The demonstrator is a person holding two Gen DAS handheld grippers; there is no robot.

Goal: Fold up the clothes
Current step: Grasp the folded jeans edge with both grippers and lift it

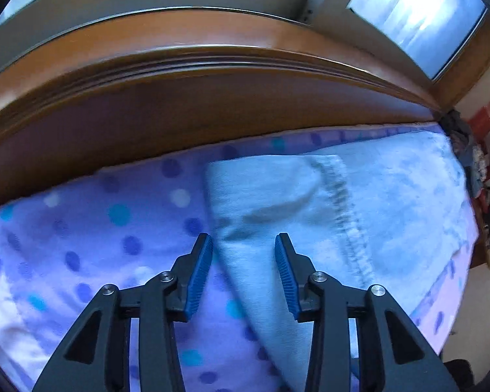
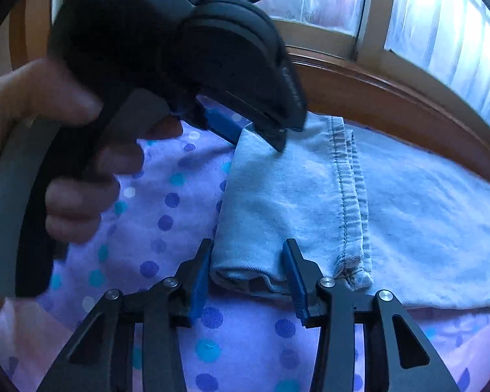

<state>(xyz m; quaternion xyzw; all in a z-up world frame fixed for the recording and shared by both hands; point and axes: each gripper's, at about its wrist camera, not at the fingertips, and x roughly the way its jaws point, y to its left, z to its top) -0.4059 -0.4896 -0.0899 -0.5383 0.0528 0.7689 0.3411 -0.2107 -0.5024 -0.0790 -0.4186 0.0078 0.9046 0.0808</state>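
The light blue jeans (image 2: 294, 196) lie on the dotted bed sheet (image 2: 245, 336), already folded over. The left gripper (image 1: 243, 245) and right gripper (image 2: 246, 254) hang part-open at its end, probably holding nothing. More folds may remain.

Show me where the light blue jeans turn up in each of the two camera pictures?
Left wrist view: the jeans fill the centre and right, running down between the gripper fingers.
Right wrist view: the jeans lie centre to right, their folded end between the fingers.
Shared landmark: the double-stitched seam on the jeans.
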